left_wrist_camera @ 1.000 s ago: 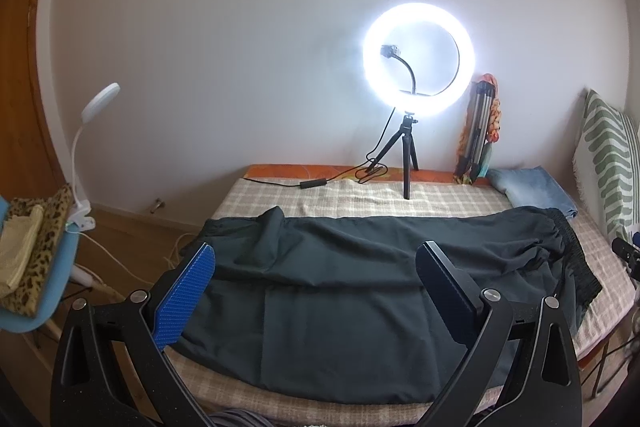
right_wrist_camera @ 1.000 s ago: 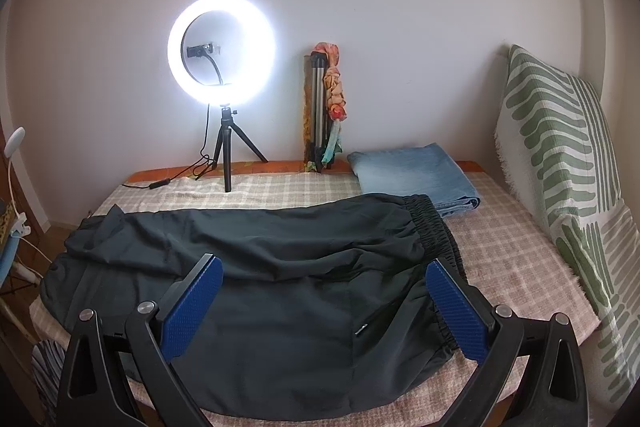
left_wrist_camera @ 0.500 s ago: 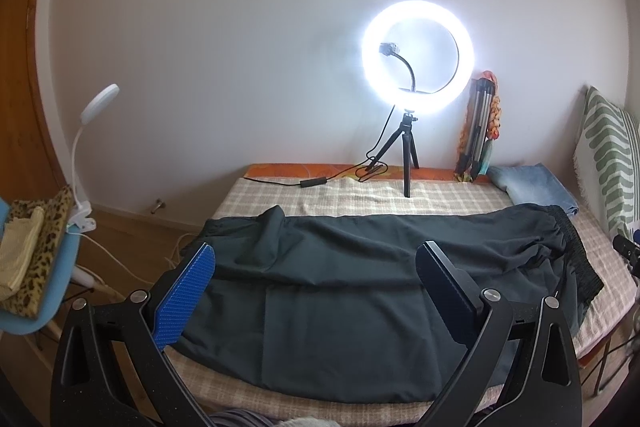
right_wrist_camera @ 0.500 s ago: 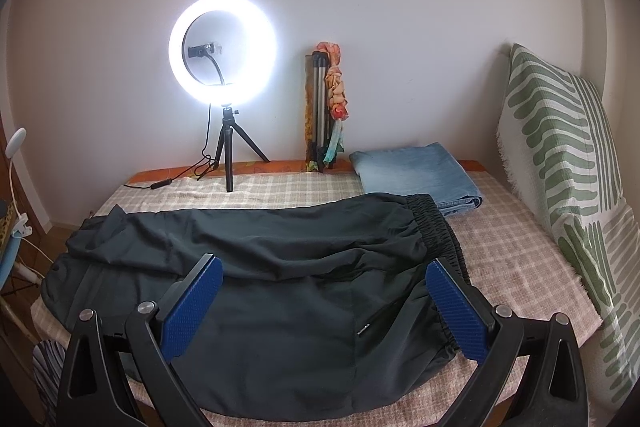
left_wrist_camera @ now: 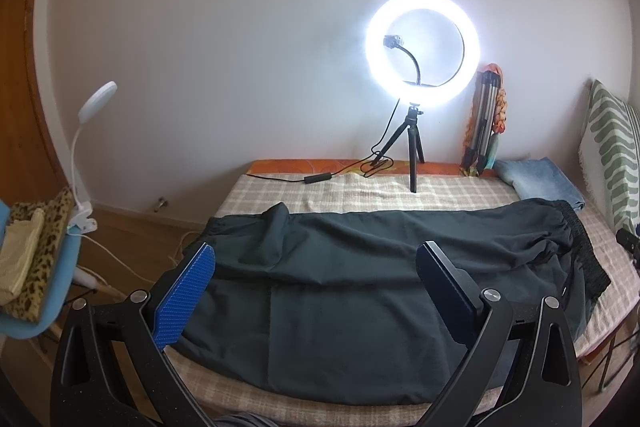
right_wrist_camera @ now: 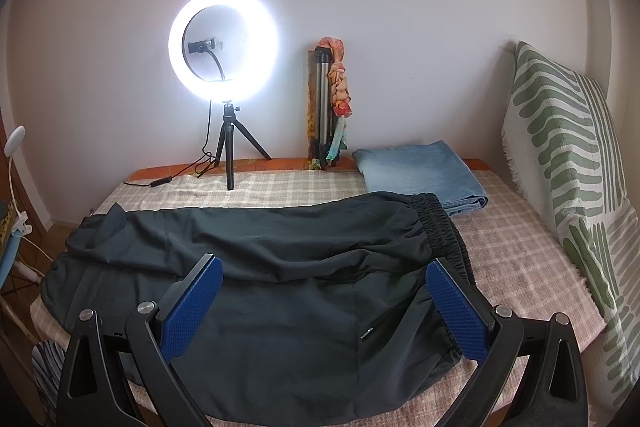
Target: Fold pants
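Hovering with jaws spread over dark pants [left_wrist_camera: 340, 291], only the left gripper [left_wrist_camera: 316, 259] sees the clip lamp [left_wrist_camera: 96, 99].

Pants [right_wrist_camera: 256, 279] on bed [right_wrist_camera: 520, 267], lamp [right_wrist_camera: 223, 45] behind

1. We see the dark pants [left_wrist_camera: 360, 291] spread lengthwise across the checked bed cover [left_wrist_camera: 360, 191], reaching almost from one side of it to the other.
2. We find the gathered elastic waistband [right_wrist_camera: 444, 231] at the right end and the leg ends at the left, by the bed's edge.
3. We note they lie flat but rumpled, one leg overlapping the other along a long crease through the middle.
4. We see a small raised peak of cloth [left_wrist_camera: 276, 215] near the left end.
5. We spot a pocket slit with a small zip pull [right_wrist_camera: 366, 333] on the near side below the waistband.
6. We see the waistband's far corner touching or overlapping the folded blue jeans [right_wrist_camera: 420, 171].
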The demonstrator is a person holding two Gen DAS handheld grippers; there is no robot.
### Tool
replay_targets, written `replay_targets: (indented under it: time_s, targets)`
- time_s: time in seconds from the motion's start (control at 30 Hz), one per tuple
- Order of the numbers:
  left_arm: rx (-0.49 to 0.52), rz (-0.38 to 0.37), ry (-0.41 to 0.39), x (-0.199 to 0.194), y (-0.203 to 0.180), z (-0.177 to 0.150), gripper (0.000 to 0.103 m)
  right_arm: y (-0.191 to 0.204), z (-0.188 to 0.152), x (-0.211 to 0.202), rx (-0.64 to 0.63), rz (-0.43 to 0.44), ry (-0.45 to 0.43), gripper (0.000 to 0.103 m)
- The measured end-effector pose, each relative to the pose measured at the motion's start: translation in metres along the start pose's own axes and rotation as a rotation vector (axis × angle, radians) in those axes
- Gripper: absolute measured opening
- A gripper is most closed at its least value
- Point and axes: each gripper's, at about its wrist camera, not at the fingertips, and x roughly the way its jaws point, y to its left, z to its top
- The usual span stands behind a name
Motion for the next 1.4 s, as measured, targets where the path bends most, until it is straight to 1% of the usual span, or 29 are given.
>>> replay_targets:
  time_s: [0.2,0.3,0.43,0.47,0.53,0.6,0.73,0.8,0.87,0.97,1.13,1.2,1.27,1.33,1.4]
  targets:
    - [0.011,0.010,0.015,0.011,0.013,0.003,0.101,0.011,0.009,0.015,-0.037,0.017,0.001,0.103]
    - [0.009,0.002,0.028,0.022,0.029,0.006,0.101,0.018,0.016,0.024,-0.070,0.038,-0.014,0.103]
    - [0.009,0.032,0.026,0.041,0.061,0.009,0.100,0.037,0.027,0.051,-0.143,0.110,-0.015,0.103]
    - [0.011,0.043,0.034,0.048,0.071,0.011,0.100,0.043,0.031,0.062,-0.163,0.144,-0.012,0.103]
    - [-0.003,0.055,0.063,0.064,0.092,0.015,0.100,0.051,0.035,0.077,-0.176,0.191,-0.005,0.103]
    - [-0.039,0.055,0.101,0.081,0.115,0.017,0.100,0.059,0.042,0.100,-0.175,0.240,0.029,0.103]
    - [-0.153,0.032,0.175,0.118,0.160,0.018,0.099,0.074,0.054,0.135,-0.166,0.307,0.069,0.103]
    - [-0.187,0.029,0.200,0.132,0.171,0.015,0.092,0.082,0.061,0.154,-0.172,0.330,0.079,0.103]
    - [-0.205,0.032,0.231,0.151,0.182,0.014,0.091,0.088,0.066,0.171,-0.175,0.337,0.089,0.103]
    - [-0.205,0.034,0.271,0.178,0.189,0.013,0.091,0.099,0.073,0.198,-0.202,0.374,0.098,0.103]
    - [-0.193,-0.012,0.338,0.226,0.190,0.017,0.087,0.126,0.079,0.247,-0.318,0.407,0.172,0.100]
    - [-0.189,-0.024,0.363,0.245,0.190,0.018,0.086,0.140,0.079,0.273,-0.364,0.427,0.216,0.099]
    - [-0.183,-0.038,0.387,0.267,0.189,0.018,0.086,0.152,0.077,0.295,-0.385,0.425,0.260,0.097]
    - [-0.190,-0.037,0.410,0.286,0.192,0.017,0.086,0.162,0.074,0.316,-0.401,0.442,0.308,0.096]
    - [-0.195,-0.029,0.434,0.305,0.195,0.015,0.086,0.172,0.066,0.337,-0.443,0.438,0.352,0.096]
